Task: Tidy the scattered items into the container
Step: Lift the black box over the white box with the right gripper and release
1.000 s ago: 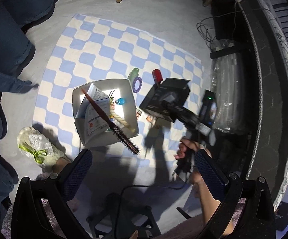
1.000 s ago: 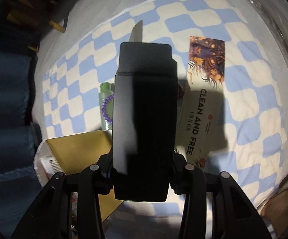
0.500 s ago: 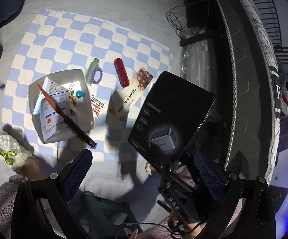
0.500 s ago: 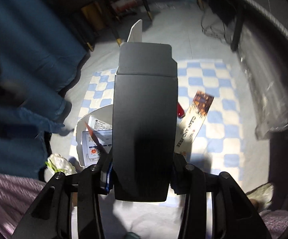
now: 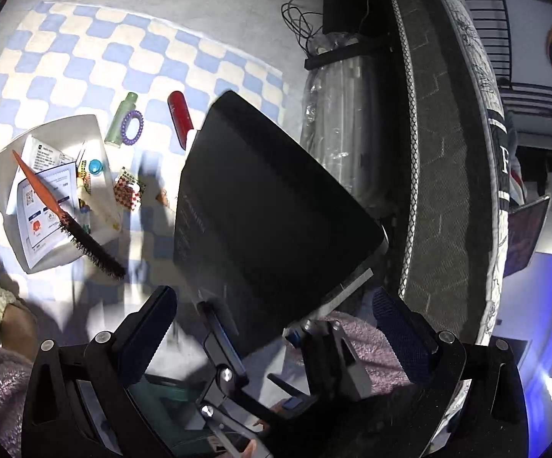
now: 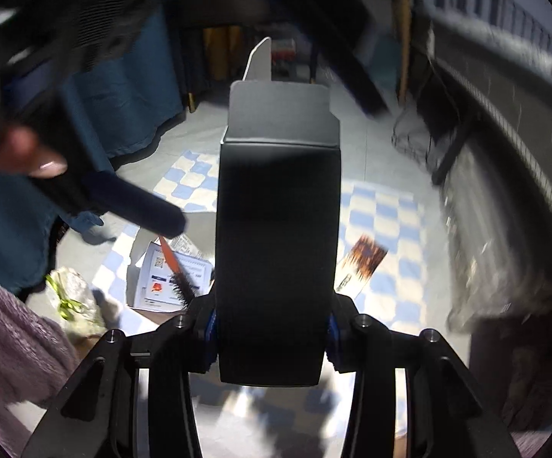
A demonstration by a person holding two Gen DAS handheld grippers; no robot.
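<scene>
Since a second ago I have lifted the black box, my right gripper's jaws clamped on its sides, high above the white container; next, lower it in, left gripper open, empty.

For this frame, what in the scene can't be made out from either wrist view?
- Left wrist view: the black box held in the right claw hides the mat behind it, including most of the printed packet seen in the right view.
- Right wrist view: the same box hides part of the white container; its contents are mostly unseen.
- Right wrist view: the left claw is blurred.
- Box lettering: too dim to read.
</scene>
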